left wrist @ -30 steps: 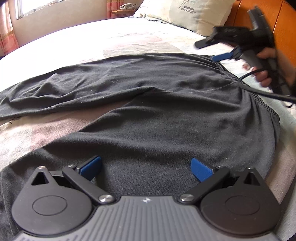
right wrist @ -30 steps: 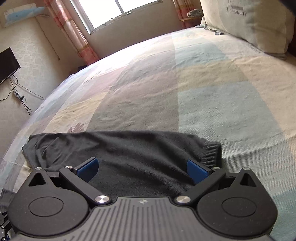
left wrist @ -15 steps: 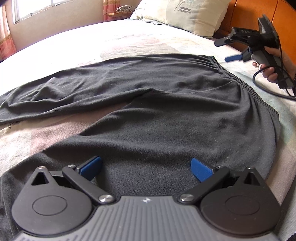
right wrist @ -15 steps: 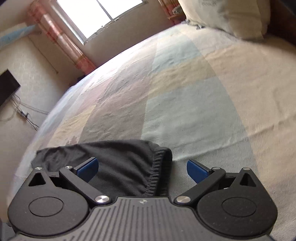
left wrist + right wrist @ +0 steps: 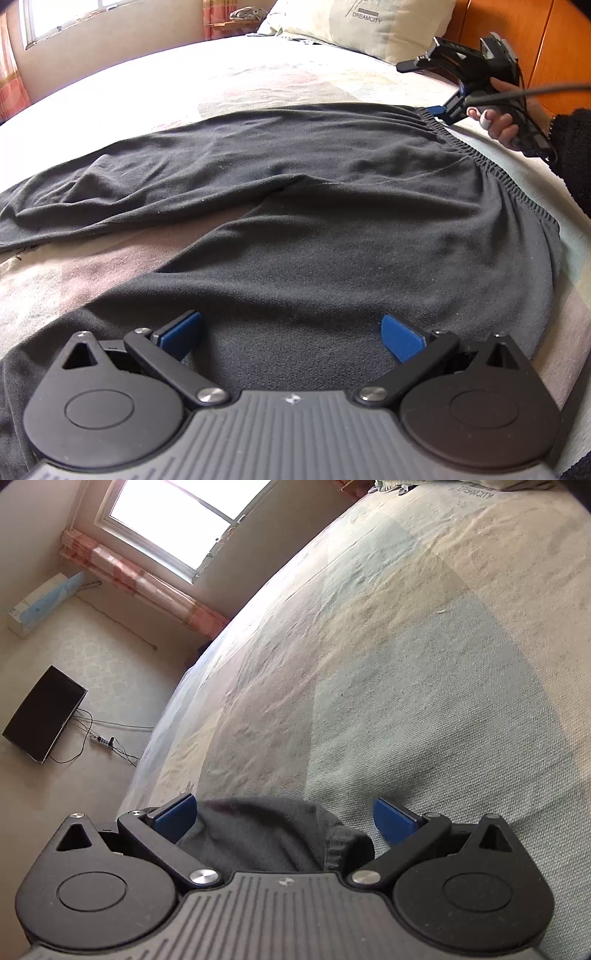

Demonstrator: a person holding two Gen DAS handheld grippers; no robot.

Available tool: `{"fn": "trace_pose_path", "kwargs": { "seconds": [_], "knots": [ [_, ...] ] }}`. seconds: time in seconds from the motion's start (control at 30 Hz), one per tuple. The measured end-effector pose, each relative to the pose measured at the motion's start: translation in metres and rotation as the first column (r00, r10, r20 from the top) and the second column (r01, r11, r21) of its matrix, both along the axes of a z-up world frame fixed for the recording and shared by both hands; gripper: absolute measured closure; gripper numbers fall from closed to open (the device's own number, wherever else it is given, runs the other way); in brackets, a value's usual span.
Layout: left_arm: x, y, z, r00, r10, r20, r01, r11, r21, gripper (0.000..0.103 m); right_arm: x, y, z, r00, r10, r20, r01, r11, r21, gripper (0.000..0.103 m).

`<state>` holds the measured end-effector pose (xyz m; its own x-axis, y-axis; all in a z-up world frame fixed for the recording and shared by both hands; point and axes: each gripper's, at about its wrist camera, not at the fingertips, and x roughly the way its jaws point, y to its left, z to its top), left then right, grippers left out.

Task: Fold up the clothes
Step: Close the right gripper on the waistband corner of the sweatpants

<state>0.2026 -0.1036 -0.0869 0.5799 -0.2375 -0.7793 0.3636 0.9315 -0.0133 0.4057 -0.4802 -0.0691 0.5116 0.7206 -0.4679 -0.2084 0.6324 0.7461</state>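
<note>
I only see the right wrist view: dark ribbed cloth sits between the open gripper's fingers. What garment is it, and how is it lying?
Observer: Black trousers, spread flat on the bed, the two legs parted in a V.
Reviewer: Which part of them am I at?
Observer: The right gripper is at the far corner of the elastic waistband, on the side nearest the wooden headboard.
Reviewer: And the other gripper?
Observer: The left gripper is open, low over the near trouser leg, with no cloth pinched between its fingers.
</note>
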Motion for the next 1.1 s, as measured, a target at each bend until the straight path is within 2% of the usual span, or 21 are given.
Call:
{"fn": "trace_pose_path", "kwargs": {
  "seconds": [0.33, 0.53, 0.77, 1.1],
  "knots": [
    [0.0, 0.001, 0.0, 1.0, -0.005, 0.004, 0.005, 1.0, -0.005, 0.001, -0.023, 0.004, 0.0, 0.992, 0.125, 0.03, -0.126, 0.992, 0.023, 0.0],
    [0.0, 0.001, 0.001, 1.0, -0.004, -0.004, 0.004, 1.0, 0.001, 0.001, 0.01, 0.013, -0.005, 0.999, 0.049, 0.006, -0.049, 0.991, 0.123, 0.0],
    [0.001, 0.002, -0.001, 1.0, -0.005, 0.002, 0.005, 1.0, -0.002, 0.001, -0.024, 0.016, -0.004, 0.984, 0.178, 0.016, -0.179, 0.978, 0.107, 0.0],
    [0.003, 0.002, 0.0, 1.0, 0.001, -0.003, -0.001, 1.0, 0.002, 0.001, 0.007, 0.023, -0.007, 0.988, 0.149, 0.029, -0.151, 0.982, 0.114, 0.0]
  ]
}}
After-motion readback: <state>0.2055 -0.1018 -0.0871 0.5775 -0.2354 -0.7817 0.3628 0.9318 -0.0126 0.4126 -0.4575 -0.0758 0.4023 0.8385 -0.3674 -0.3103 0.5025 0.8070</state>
